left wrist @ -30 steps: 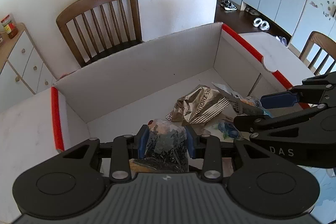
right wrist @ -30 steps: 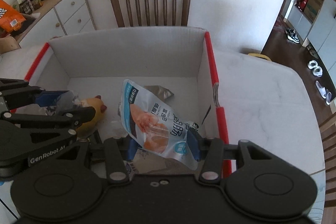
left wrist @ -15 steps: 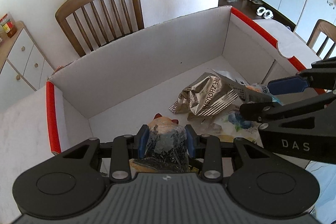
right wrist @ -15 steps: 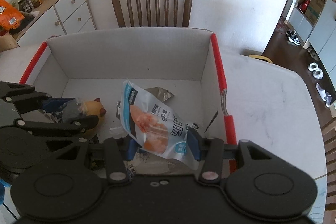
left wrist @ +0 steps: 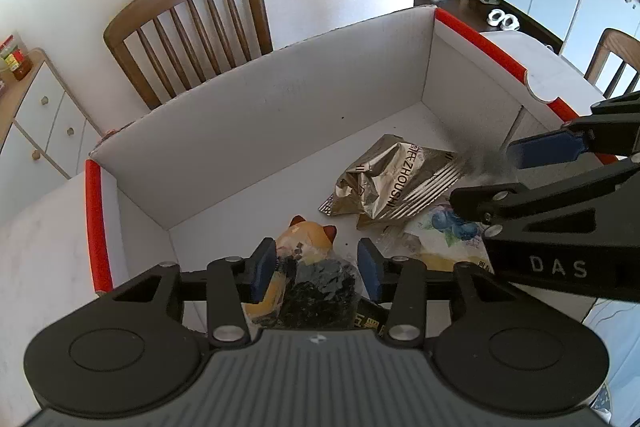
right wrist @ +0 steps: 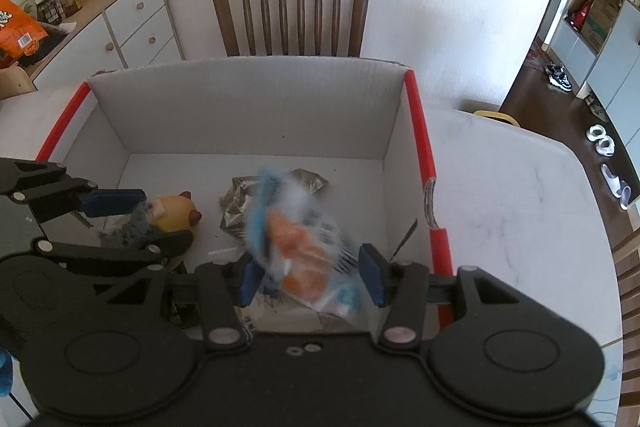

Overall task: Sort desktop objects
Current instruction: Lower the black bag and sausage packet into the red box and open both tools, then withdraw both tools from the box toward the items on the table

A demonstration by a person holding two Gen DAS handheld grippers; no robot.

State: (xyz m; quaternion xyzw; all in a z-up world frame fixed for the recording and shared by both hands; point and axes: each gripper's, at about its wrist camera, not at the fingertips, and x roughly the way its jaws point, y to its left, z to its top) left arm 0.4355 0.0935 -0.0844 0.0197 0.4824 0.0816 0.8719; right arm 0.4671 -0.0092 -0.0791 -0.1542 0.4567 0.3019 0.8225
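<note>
A white cardboard box with red-edged rims (left wrist: pixel 280 123) (right wrist: pixel 248 115) sits on the marble table. My left gripper (left wrist: pixel 316 269) hangs over its near left part with jaws open; a dark clear snack bag (left wrist: pixel 320 291) drops between them onto a yellow cat figure (left wrist: pixel 308 235). My right gripper (right wrist: pixel 308 277) is open over the near right part; a white-and-orange snack pouch (right wrist: pixel 296 239), blurred, falls between its jaws. A crumpled silver packet (left wrist: pixel 392 183) (right wrist: pixel 236 207) lies on the box floor.
A blueberry-printed wrapper (left wrist: pixel 444 231) lies in the box beside the silver packet. A wooden chair (right wrist: pixel 290 7) stands behind the box, a white drawer cabinet (right wrist: pixel 132 23) at the left. Bare tabletop (right wrist: pixel 520 211) lies right of the box.
Both grippers have opened over the box. The dark bag slipped down from the left jaws, uncovering the cat figure. The pouch left the right jaws and is falling.
</note>
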